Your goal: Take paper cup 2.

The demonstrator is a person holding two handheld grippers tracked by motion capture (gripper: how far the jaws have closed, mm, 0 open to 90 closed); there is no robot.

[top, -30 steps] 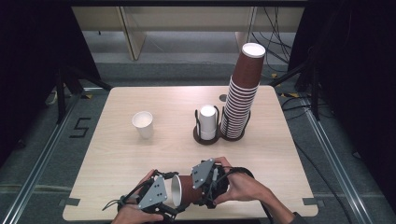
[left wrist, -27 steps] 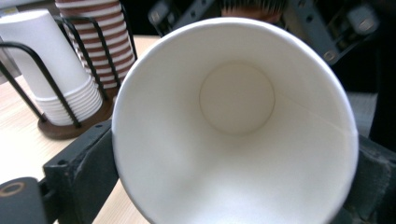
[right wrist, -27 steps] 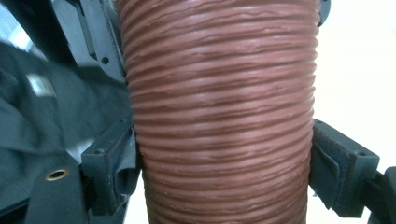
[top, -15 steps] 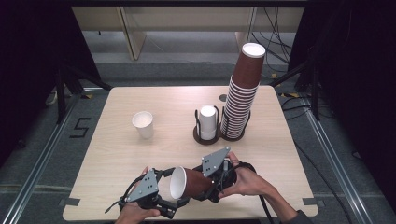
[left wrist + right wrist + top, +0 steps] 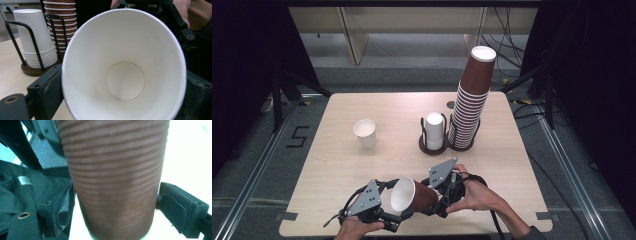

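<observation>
- The high view is evenly lit from above; the table is bright, while the surroundings from 9 to 3 o'clock fall into near black.
- Shadows on the table are soft and short.
- In the left gripper view the cup interior is sharp, glare-free.
- In the right gripper view the ribbed brown wall is blurred, and the background at 2 o'clock is blown out white.

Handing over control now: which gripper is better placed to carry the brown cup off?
Right, likely. The right gripper has its jaws clamped on the ribbed wall of the brown cup, while the left gripper sits at the cup's open rim, jaws either side, grip unclear.
</observation>
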